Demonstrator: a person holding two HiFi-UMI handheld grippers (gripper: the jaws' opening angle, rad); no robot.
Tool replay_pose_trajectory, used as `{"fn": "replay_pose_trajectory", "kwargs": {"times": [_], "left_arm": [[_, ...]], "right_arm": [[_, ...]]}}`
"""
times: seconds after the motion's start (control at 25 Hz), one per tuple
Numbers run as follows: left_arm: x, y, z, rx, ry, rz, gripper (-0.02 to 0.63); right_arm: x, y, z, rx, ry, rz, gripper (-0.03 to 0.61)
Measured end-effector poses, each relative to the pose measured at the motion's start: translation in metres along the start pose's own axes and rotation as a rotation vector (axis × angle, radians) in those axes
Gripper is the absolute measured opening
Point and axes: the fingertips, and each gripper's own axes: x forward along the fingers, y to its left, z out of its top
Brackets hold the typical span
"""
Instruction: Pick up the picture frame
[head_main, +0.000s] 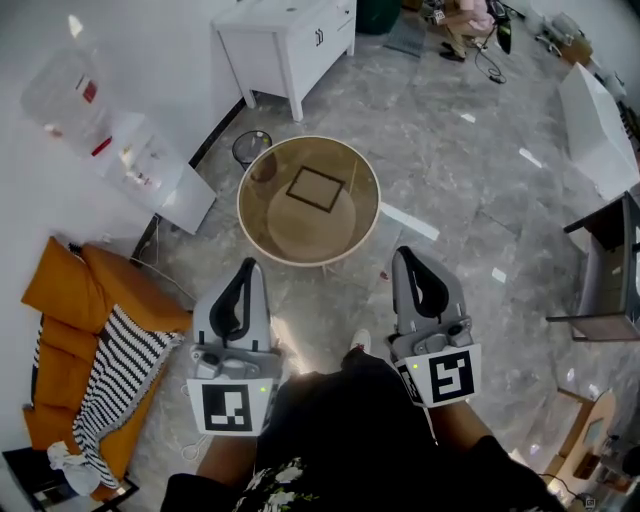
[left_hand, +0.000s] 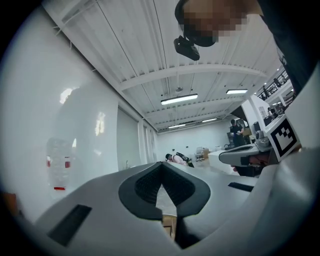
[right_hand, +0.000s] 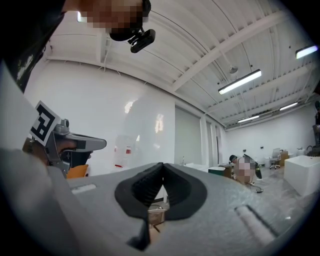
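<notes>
Bright, even light from ceiling strip lamps (left_hand: 179, 99) glares off the glossy floor (head_main: 470, 190), with fisheye-curved, dark-vignetted gripper views.

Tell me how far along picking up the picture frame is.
Nothing looks done: the picture frame lies flat on the round table, untouched. In hand: nothing; the left gripper and right gripper are both shut and empty, short of the table. Remaining: reach in, open, grip the frame, lift.

- Head view: high up, looking steeply down at the floor (head_main: 450, 170); left gripper (head_main: 247, 268) and right gripper (head_main: 403, 256) close below, round table (head_main: 241, 205) just ahead.
- Gripper views: low, close behind own jaws, facing level across the room.
- Shared by both: ceiling (left_hand: 150, 45), head camera (left_hand: 186, 47) above.
</notes>
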Motion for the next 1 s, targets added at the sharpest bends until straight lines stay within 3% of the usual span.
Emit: {"fn": "replay_pose_trajectory", "kwargs": {"times": [0.48, 0.72, 1.0], "left_arm": [[0.005, -0.039, -0.005, 0.009, 0.004, 0.126, 0.014], [-0.002, -0.036, -0.008, -0.011, 0.014, 0.172, 0.014], [0.018, -0.042, -0.016, -0.008, 0.046, 0.153, 0.014]], "right_arm": [[-0.008, -0.041, -0.014, 0.009, -0.003, 0.108, -0.003], [-0.007, -0.04, -0.018, 0.013, -0.003, 0.138, -0.003], [0.006, -0.043, -0.034, 0.035, 0.014, 0.145, -0.003]]}}
